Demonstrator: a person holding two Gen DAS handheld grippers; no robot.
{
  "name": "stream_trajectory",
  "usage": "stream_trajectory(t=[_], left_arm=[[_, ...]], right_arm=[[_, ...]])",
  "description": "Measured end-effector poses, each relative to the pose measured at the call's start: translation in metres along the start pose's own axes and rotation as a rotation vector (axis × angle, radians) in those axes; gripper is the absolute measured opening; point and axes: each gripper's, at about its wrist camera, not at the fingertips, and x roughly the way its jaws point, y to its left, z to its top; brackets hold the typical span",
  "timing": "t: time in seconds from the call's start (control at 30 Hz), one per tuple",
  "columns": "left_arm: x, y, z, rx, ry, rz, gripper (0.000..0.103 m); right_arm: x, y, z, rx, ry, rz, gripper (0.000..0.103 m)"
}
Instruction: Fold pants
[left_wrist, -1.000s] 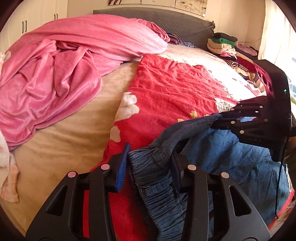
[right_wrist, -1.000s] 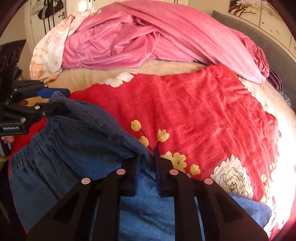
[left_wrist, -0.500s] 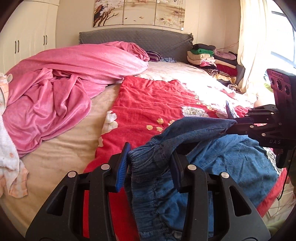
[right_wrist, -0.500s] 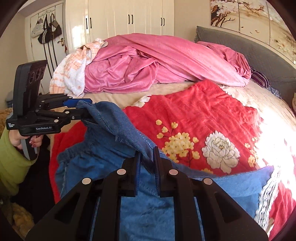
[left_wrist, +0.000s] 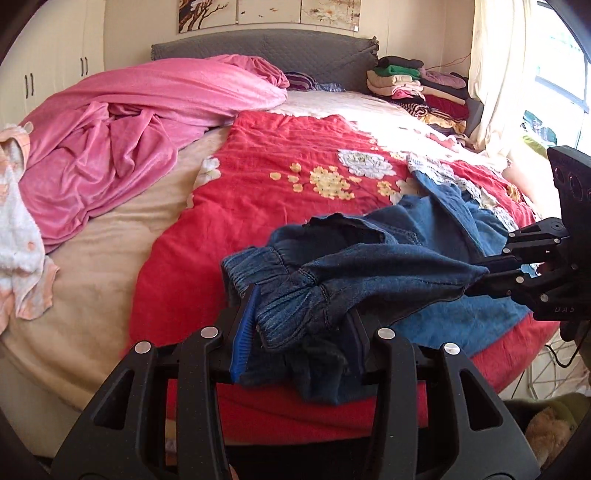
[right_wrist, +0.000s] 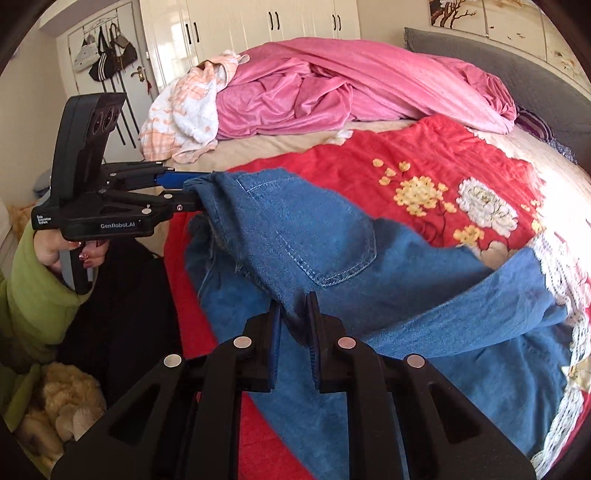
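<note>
Blue denim pants (left_wrist: 369, 266) with lace-trimmed hems hang between my two grippers above a red floral blanket (left_wrist: 277, 177) on the bed. My left gripper (left_wrist: 299, 314) is shut on the gathered elastic waistband. My right gripper (right_wrist: 293, 310) is shut on the waist edge beside a back pocket (right_wrist: 325, 236). Each gripper shows in the other's view: the right one (left_wrist: 484, 277) at the right edge, the left one (right_wrist: 188, 192) at the left. The legs (right_wrist: 461, 332) trail onto the blanket to the right.
A crumpled pink blanket (left_wrist: 122, 133) and a white-and-orange towel (left_wrist: 14, 221) lie on the bed's left side. Folded clothes (left_wrist: 417, 85) are stacked by the grey headboard (left_wrist: 258, 44). White wardrobes (right_wrist: 258, 26) stand behind. A curtain (left_wrist: 491, 74) hangs at right.
Both grippers have lifted the pants' waist and drawn back toward the foot of the bed. More of the red blanket and the lace hems now show.
</note>
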Motion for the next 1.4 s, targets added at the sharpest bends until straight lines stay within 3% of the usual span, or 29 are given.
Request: stream_trajectory(t=[0.13, 0.27, 0.47, 0.57, 0.73, 0.87, 1.03, 1.17, 1.27, 1.4], left_arm=[[0.002, -0.002, -0.016, -0.007, 0.043, 0.015, 0.036], [0.002, 0.001, -0.026, -0.045, 0.077, 0.030, 0.044], [-0.025, 0.015, -0.037, -0.134, 0.064, -0.005, 0.052], [-0.044, 0.018, -0.034, -0.164, 0.031, 0.014, 0.052], [-0.044, -0.005, -0.003, -0.134, -0.014, -0.054, 0.052], [-0.012, -0.030, 0.011, -0.077, 0.034, -0.111, 0.043], [0.023, -0.030, -0.008, -0.065, 0.141, -0.037, 0.038], [0.022, -0.028, -0.018, -0.060, 0.137, -0.041, 0.038], [0.024, -0.026, -0.019, -0.066, 0.132, -0.053, 0.038], [0.014, -0.027, -0.015, -0.091, 0.094, -0.088, 0.039]], right_arm=[[0.013, 0.010, -0.019, 0.017, 0.034, 0.027, 0.015], [0.027, 0.013, -0.031, 0.052, 0.073, 0.039, 0.016], [0.031, 0.016, -0.036, 0.067, 0.070, 0.061, 0.021], [0.031, 0.020, -0.037, 0.064, 0.059, 0.069, 0.024], [0.035, 0.028, -0.036, 0.058, 0.059, 0.107, 0.024], [0.010, 0.020, -0.035, 0.102, -0.003, 0.127, 0.024], [-0.012, 0.007, -0.032, 0.120, -0.065, 0.022, 0.033], [0.005, -0.005, -0.032, 0.160, -0.019, -0.021, 0.036], [0.028, -0.015, -0.038, 0.195, 0.073, -0.043, 0.038], [0.019, -0.027, -0.039, 0.256, 0.045, 0.012, 0.038]])
